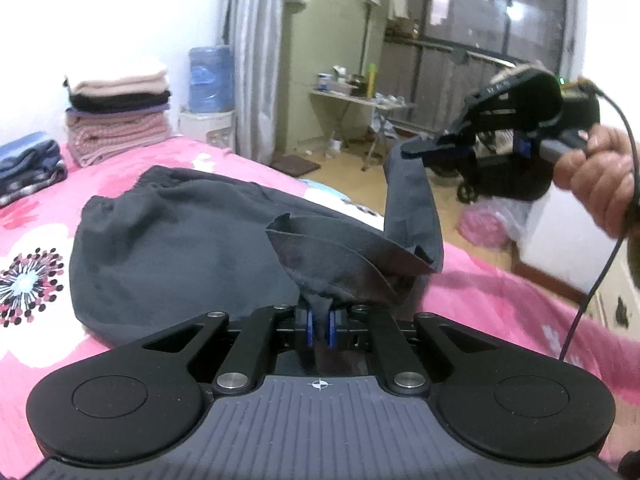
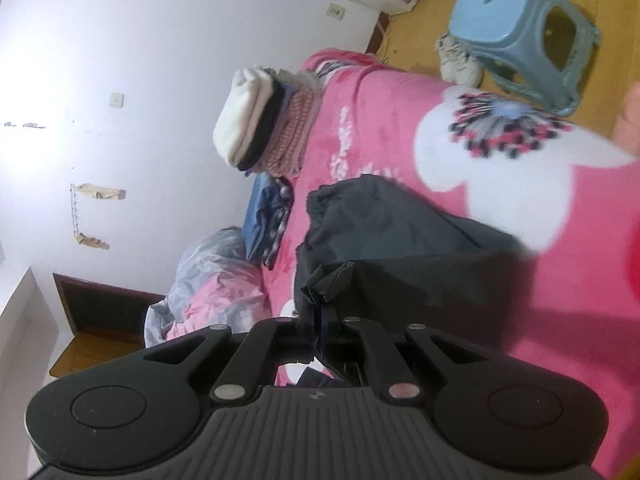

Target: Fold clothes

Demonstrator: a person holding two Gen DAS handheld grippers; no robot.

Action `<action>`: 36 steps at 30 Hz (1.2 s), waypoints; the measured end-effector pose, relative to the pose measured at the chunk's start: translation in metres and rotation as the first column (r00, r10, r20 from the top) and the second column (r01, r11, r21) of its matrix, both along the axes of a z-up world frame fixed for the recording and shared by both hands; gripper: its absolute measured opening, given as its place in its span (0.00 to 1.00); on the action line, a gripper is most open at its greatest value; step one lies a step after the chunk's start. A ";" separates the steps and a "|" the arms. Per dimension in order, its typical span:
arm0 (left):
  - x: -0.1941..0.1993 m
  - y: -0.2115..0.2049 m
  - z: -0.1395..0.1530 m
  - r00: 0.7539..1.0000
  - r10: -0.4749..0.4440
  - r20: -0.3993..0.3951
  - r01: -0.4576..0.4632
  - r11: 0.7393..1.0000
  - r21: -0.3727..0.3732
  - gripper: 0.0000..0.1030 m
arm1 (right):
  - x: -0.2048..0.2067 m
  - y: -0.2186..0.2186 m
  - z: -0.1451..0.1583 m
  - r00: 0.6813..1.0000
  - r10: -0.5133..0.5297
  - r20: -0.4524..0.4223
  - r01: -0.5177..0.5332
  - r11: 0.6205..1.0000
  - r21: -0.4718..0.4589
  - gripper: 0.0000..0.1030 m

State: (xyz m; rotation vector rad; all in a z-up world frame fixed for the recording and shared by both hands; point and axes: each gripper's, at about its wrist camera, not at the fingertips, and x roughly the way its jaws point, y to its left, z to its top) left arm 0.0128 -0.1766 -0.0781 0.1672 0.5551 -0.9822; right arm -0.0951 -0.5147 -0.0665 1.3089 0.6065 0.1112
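Note:
Dark grey trousers (image 1: 168,240) lie on a pink flowered bedspread (image 1: 44,248), waistband toward the far side. My left gripper (image 1: 320,330) is shut on a leg end of the cloth, which fans out just above its blue pads. My right gripper (image 1: 416,150), held by a hand (image 1: 596,184), is shut on the other leg end (image 1: 412,200) and lifts it off the bed. In the right wrist view that gripper (image 2: 320,334) pinches a bunched grey hem (image 2: 328,284), with the rest of the trousers (image 2: 384,232) lying on the bedspread (image 2: 400,120) beyond.
A stack of folded clothes (image 1: 120,120) and a blue folded pile (image 1: 30,168) sit at the bed's far left. A water jug (image 1: 212,78), a curtain, a small folding table (image 1: 360,96) and a pink bag (image 1: 492,220) stand beyond the bed. A blue stool (image 2: 524,28) stands on the floor.

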 end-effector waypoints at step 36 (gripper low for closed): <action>0.237 0.079 -0.052 0.816 0.165 -0.554 -0.386 0.869 -0.309 0.10 | 0.265 -0.006 -0.038 1.000 0.025 -0.001 -0.025 0.996 0.082 0.29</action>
